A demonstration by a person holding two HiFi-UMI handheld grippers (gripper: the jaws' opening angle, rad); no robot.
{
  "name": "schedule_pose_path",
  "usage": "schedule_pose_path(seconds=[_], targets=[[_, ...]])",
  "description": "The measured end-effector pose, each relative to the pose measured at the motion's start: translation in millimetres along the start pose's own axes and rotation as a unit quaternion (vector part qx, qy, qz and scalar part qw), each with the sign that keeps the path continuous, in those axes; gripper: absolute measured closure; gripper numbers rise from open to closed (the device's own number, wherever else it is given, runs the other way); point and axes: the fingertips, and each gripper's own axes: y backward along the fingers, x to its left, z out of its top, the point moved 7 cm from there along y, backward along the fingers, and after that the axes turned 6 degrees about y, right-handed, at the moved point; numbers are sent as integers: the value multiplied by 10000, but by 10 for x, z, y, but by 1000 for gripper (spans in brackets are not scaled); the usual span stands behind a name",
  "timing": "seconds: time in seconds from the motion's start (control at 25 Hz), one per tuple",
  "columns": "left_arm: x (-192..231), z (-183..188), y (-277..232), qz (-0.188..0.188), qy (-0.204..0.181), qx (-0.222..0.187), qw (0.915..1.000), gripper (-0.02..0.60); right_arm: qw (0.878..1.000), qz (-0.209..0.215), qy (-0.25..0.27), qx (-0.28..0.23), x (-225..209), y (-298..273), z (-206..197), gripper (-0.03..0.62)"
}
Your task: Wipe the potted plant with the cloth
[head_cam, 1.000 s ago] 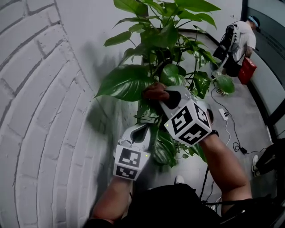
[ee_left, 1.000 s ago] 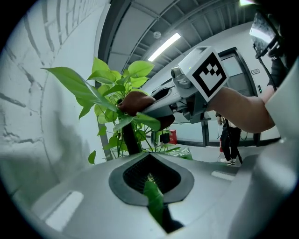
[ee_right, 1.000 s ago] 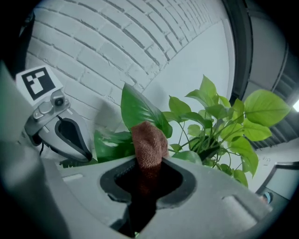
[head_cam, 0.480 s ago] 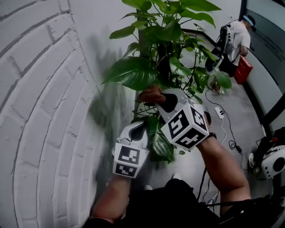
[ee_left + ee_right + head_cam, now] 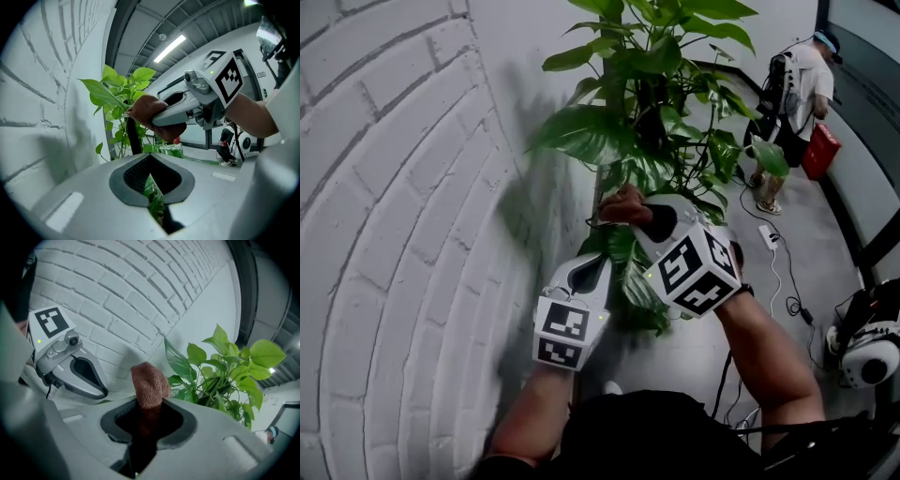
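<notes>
- my left hand-held gripper (image 5: 589, 270) is closed on a low leaf (image 5: 151, 186) of the potted plant (image 5: 649, 103); the green blade shows pinched in the slot between the jaws
- my right hand-held gripper (image 5: 649, 220) is clamped on the brown cloth (image 5: 619, 201); a rounded wad of it sticks out past the jaw tips
- the plant stands close against the white brick wall (image 5: 394, 187); its pot is not in view
- the cloth sits in the mid foliage, just above and to the right of my left hand-held gripper; I cannot tell whether it is touching a leaf
- step, as I judge it: mid-wipe; left steadies a leaf, right brings the cloth to it
- next move likely calls for laying the wad on the held blade and stroking from base to tip; light pressure, left not pulling, or the leaf may tear
</notes>
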Motion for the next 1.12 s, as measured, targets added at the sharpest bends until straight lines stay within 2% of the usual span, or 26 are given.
schedule_pose_path(seconds=[0.08, 0.2, 0.4, 0.64, 0.68, 0.8, 0.84, 0.92, 1.0, 1.12], targets=[[-98, -5, 79, -62, 259, 5, 9996, 565, 9996, 62, -193, -194, 56, 143, -52, 530], [-319, -19, 174, -208, 634, 23, 9978, 565, 9944, 255, -780, -663, 202, 454, -217, 529], [-801, -101, 278, -141, 638, 84, 9978, 565, 9761, 466, -1787, -1146, 503, 1064, -760, 530], [-1465, -460, 444, -31, 1009, 243, 9946, 565, 9453, 634, -2886, -1379, 891, 1738, -1603, 529], [-1560, -525, 485, -1, 1082, 279, 9937, 565, 9358, 662, -3126, -1492, 956, 1847, -1708, 530], [-1787, -660, 610, 72, 1216, 379, 9918, 565, 8966, 624, -3923, -1958, 1110, 2195, -1895, 530], [-1847, -683, 649, 79, 1234, 418, 9914, 565, 8876, 570, -4074, -2072, 1147, 2301, -1924, 530], [-1955, -695, 719, 49, 1239, 476, 9911, 565, 8805, 491, -4158, -2222, 1224, 2490, -1977, 529], [-2041, -673, 787, -1, 1197, 503, 9915, 565, 8802, 436, -4121, -2315, 1282, 2655, -2011, 529], [-2128, -626, 880, -85, 1081, 546, 9926, 565, 8739, 206, -4296, -2264, 1327, 2821, -2055, 528]])
